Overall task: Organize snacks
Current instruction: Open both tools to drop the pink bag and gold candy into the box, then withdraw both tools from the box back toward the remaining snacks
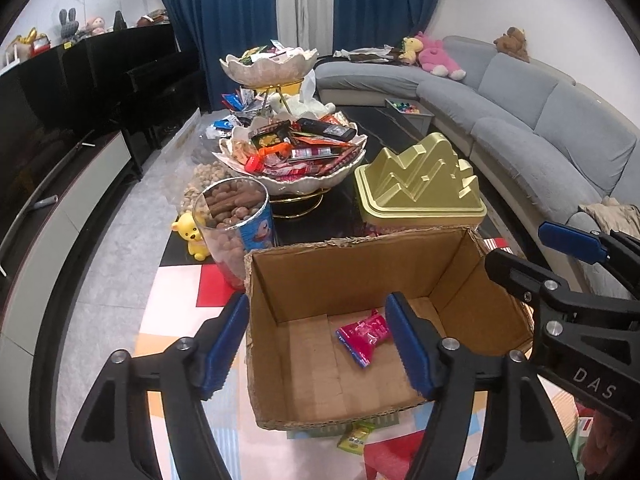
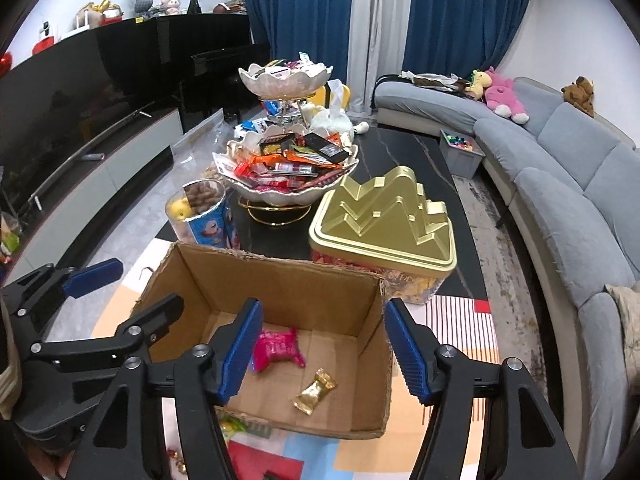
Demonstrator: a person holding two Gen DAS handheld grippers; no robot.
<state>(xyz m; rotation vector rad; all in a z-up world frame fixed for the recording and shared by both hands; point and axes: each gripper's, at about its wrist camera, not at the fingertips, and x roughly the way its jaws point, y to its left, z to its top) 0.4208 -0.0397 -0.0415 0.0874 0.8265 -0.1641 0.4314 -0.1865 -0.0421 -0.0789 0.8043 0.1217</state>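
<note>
Lying on the floor of an open cardboard box [image 2: 280,280], a pink snack packet [image 2: 278,348] and a gold-wrapped candy [image 2: 315,391] rest apart, their print too small to read. Both jaws stand apart and empty over the box: left hand-held gripper [image 1: 318,346] straddling its left wall, right hand-held gripper [image 2: 320,354], marked "DAS", straddling its right wall.

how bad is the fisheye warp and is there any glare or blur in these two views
Left wrist view: strong barrel warp, the sofa and TV stand bow outward, black vignette at the corners; cardboard box sharp. Right wrist view: same warp, a soft reflection on the gold tin lid, slight softness toward the edges.
</note>
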